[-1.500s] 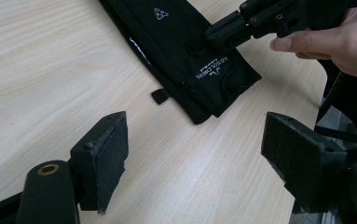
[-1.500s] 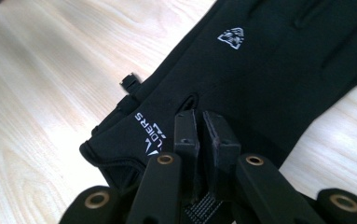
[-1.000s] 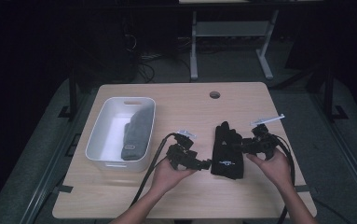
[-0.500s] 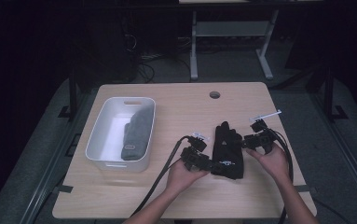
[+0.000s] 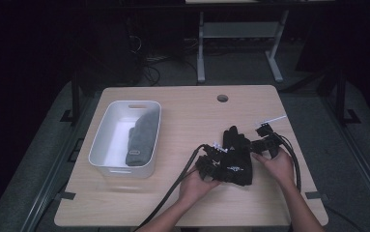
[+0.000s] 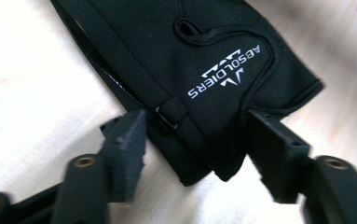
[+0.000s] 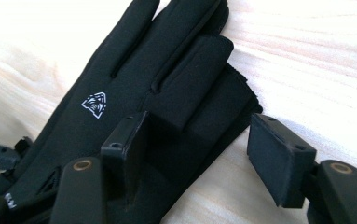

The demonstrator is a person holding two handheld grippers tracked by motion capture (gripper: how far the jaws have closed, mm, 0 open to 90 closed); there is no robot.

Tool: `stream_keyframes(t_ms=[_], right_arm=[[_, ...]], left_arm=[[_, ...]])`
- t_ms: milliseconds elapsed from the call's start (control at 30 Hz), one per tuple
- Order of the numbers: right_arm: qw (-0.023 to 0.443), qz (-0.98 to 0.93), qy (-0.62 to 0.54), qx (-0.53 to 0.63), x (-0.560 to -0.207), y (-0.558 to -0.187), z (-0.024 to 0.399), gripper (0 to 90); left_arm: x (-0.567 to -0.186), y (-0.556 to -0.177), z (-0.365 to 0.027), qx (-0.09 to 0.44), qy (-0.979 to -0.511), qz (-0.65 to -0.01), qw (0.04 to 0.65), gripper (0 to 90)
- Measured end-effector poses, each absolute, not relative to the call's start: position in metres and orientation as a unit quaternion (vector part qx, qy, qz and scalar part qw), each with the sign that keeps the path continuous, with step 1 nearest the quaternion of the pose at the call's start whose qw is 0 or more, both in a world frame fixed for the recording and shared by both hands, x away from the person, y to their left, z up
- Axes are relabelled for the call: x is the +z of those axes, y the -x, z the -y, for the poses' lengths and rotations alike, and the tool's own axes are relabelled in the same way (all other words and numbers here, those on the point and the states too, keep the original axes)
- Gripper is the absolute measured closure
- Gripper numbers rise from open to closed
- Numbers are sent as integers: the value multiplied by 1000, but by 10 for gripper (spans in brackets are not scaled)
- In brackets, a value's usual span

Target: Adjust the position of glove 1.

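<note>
A black glove (image 5: 237, 157) lies flat on the right half of the light wooden table (image 5: 182, 121), its fingers pointing away from me, and I work at it from both sides. My left gripper (image 5: 210, 162) sits at the cuff end: in the left gripper view my jaws straddle the wrist corner of the glove (image 6: 213, 74), just below its white lettering. They have just been closing, yet each pad stands only at the fabric's edge, the left one beside the small strap tab, and I cannot see them pinching. My right gripper (image 5: 262, 145) comes in from the glove's right edge. In the right gripper view my jaws are spread, the left pad (image 7: 127, 144) resting on the glove (image 7: 120, 102) where a folded finger lies, the right pad over bare wood, apart from the cloth. Well to the left stands a white bin (image 5: 124, 137) holding a grey glove (image 5: 141, 140).
</note>
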State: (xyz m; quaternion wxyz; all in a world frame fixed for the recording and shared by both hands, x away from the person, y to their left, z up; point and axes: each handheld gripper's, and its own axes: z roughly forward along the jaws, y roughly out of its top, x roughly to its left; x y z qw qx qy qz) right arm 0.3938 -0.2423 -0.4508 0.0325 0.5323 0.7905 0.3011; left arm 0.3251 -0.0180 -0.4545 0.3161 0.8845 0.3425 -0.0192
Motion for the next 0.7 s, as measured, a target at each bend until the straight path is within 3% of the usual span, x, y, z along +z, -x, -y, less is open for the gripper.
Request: stream_keyframes(t_ms=[167,367,533,700], right_arm=[[30,-790,-533,300,-454,-394,239,469],[33,-782,-538,315,-458,-389,240,641],[25,-775,-538,332,-461,-388,244,765],[14,-769,-539,342,-458,-387,248,788]], left_arm=[[-453,-322,27,24,-901,-319,292,543],[-454,-330,26,2,-900,-319,298,726],[-456,-334,23,-14,-893,-325,311,782],[-455,-337,18,-35,-887,-333,318,805]])
